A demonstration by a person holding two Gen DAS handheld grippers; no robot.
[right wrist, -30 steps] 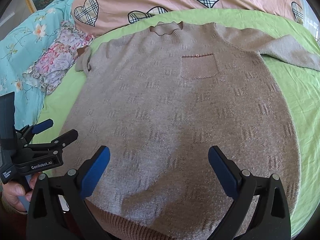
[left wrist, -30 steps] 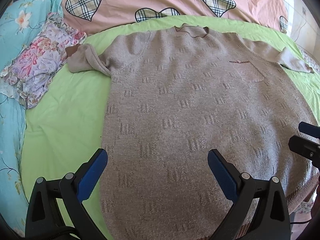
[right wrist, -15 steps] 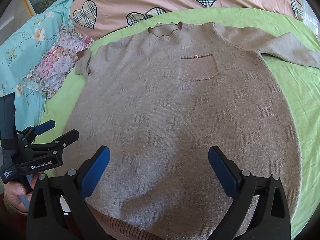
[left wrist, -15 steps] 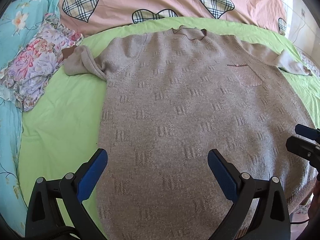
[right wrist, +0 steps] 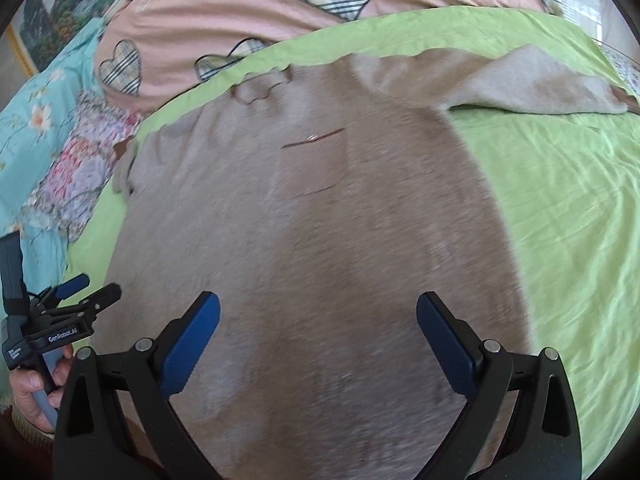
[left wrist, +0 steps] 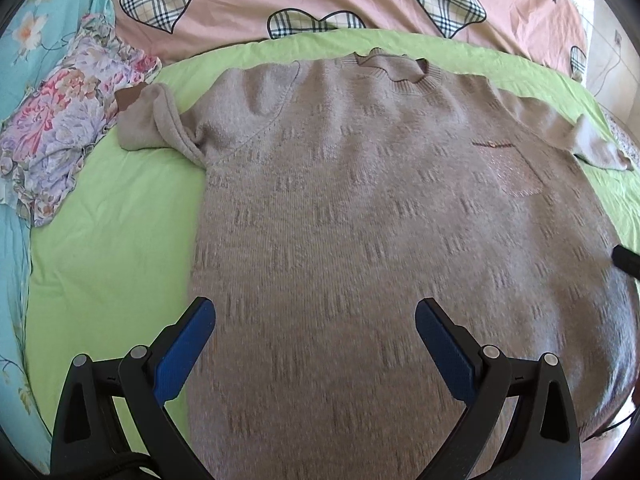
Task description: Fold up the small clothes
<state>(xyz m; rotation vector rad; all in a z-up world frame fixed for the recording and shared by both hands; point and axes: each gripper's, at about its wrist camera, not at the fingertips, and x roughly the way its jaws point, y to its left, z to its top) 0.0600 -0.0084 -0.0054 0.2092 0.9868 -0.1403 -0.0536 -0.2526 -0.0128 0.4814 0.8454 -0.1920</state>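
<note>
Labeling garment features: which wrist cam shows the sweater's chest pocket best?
Left wrist. It is sharp there: the chest pocket on the sweater shows its dark top trim and outline, though far right. The right wrist view centers the pocket but motion blur leaves only faint trim lines.

Matt knitted sweater [left wrist: 360, 220], smooth cotton sheet [left wrist: 112, 248]

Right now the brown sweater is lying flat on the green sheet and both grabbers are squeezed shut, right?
Not quite. The sweater does lie flat on the green sheet, but both grabbers are open: the left gripper in the left wrist view and the right gripper in the right wrist view hold nothing.
</note>
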